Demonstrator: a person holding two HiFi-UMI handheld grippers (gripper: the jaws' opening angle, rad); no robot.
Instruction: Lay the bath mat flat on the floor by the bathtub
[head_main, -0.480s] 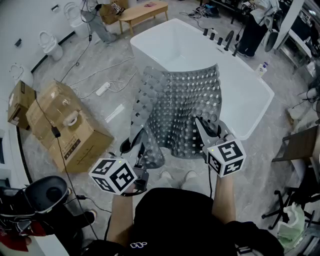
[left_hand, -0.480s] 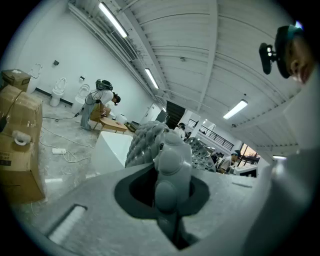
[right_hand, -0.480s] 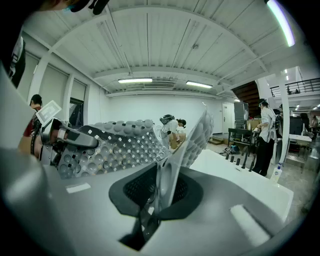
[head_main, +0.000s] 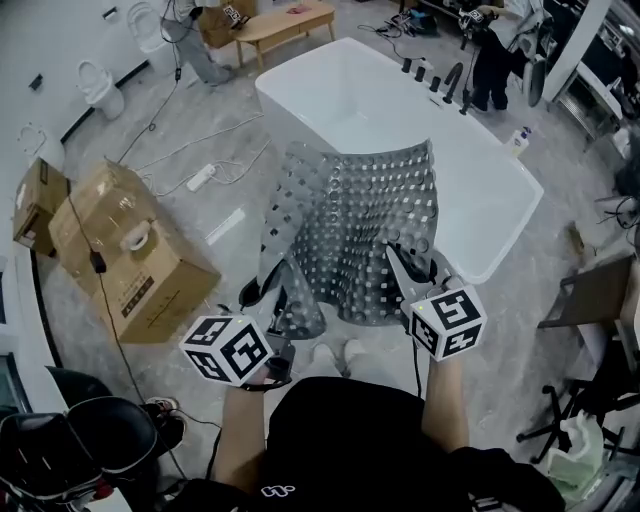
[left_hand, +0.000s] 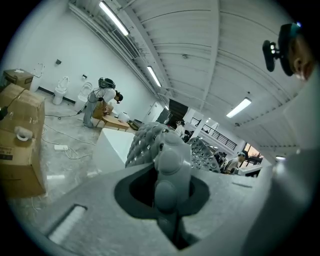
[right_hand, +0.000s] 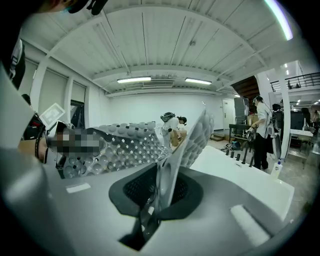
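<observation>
Bath mat (head_main: 360, 215) is up off the floor, long axis 6-to-12, far end over the bathtub (head_main: 340, 90) rim at 12 o'clock. Your left gripper (head_main: 268, 298) and right gripper (head_main: 405, 265) hold its near corners. Only the gripper views show the jaws pinching it.

Head camera high, two gripper cameras low and close.
From the head, the floor (head_main: 520, 300) is viewed steeply downward; both gripper views are aimed forward and slightly up, very near the bath mat (head_main: 370, 220), shared by all three with the far bathtub (head_main: 340, 100).
</observation>
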